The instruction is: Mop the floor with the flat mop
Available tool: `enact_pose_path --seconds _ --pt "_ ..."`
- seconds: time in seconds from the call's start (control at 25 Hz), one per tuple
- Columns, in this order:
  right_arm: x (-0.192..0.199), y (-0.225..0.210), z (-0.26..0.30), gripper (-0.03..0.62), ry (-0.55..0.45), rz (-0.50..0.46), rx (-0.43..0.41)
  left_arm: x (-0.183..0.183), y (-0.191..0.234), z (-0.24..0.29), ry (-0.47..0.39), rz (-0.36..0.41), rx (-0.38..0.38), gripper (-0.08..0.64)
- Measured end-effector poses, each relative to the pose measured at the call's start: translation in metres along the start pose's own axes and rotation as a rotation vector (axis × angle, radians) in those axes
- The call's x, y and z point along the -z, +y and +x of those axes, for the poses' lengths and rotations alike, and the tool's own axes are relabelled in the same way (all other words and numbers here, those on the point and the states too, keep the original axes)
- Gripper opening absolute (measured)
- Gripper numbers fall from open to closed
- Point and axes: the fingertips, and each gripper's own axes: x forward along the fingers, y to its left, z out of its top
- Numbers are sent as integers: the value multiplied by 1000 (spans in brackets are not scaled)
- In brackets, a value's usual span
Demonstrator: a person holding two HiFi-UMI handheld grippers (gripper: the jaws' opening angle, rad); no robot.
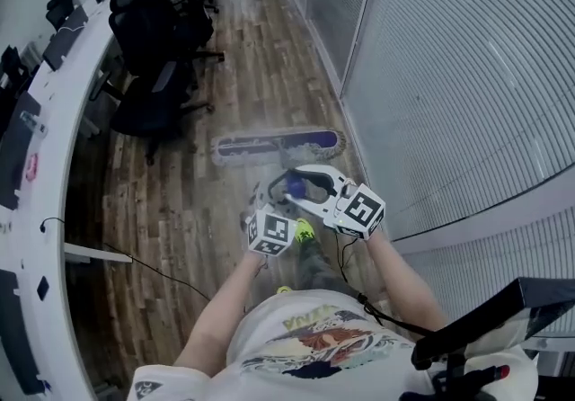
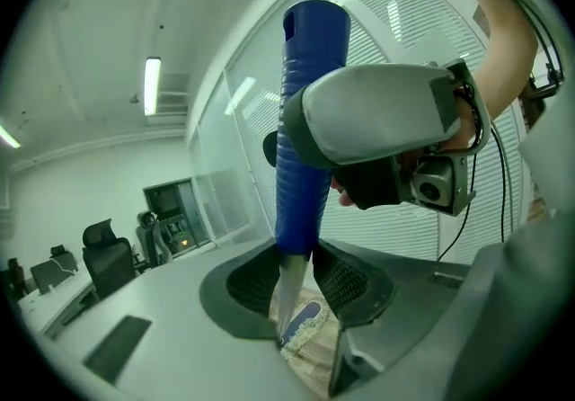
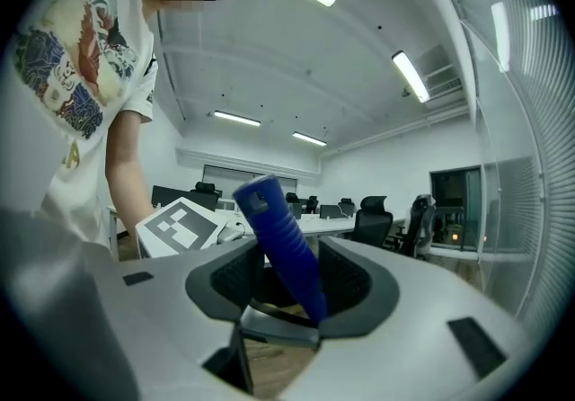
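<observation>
1. Gripping the mop handle (image 2: pixel 304 120) with both claws, we have the left gripper (image 2: pixel 301 287) clamped on the bare metal shaft just under the blue sleeve. The right gripper (image 3: pixel 292 287) is clamped on the sleeve itself, farther up from the mop head.
2. Our mop head (image 1: pixel 278 144) lies flat on the wooden floor (image 1: pixel 252 49), ahead of our feet and set crosswise to the aisle.
3. Just beside the mop head's right end stands the glass wall (image 1: pixel 449 75). We judge that a wide sweep could knock that end against it.
4. Near its left end stand office chairs (image 1: pixel 153 75), and their wheeled bases could snag the fringe.
5. On our side of the mop head, off to the left, a cable (image 1: pixel 153 269) trails over the boards. Pulling back across it could drag it along.
6. We think the left claw's hold on smooth metal could slip under a hard push.
</observation>
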Motion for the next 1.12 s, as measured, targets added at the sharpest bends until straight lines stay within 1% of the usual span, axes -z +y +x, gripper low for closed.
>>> enact_pose_path --seconds 0.12,0.24,0.4,0.56,0.64,0.76,0.84,0.92,1.04,1.12 --pt "10 66 -12 184 68 15 -33 13 -39 -51 47 5 41 114" --pt "18 114 -26 192 83 50 -52 22 -73 -88 75 8 54 115" --pt "20 149 -48 195 75 70 -45 21 -105 -113 87 25 56 115" --pt "19 176 -95 196 40 106 -31 6 -153 -128 86 36 52 115" --pt "20 194 -127 196 38 111 -32 -4 -187 -136 95 44 50 115" --pt "26 231 -180 196 49 92 -55 -15 -248 -155 112 44 39 115" --pt "31 261 -211 196 36 80 -69 -18 -287 -172 122 29 20 115" --pt "38 286 -231 198 34 93 -80 -16 -315 -185 142 20 9 115" --pt "56 302 -245 199 67 73 -105 -4 -339 -188 188 32 12 115" --pt "61 302 -248 201 50 91 -100 -1 -343 -186 196 50 18 115"
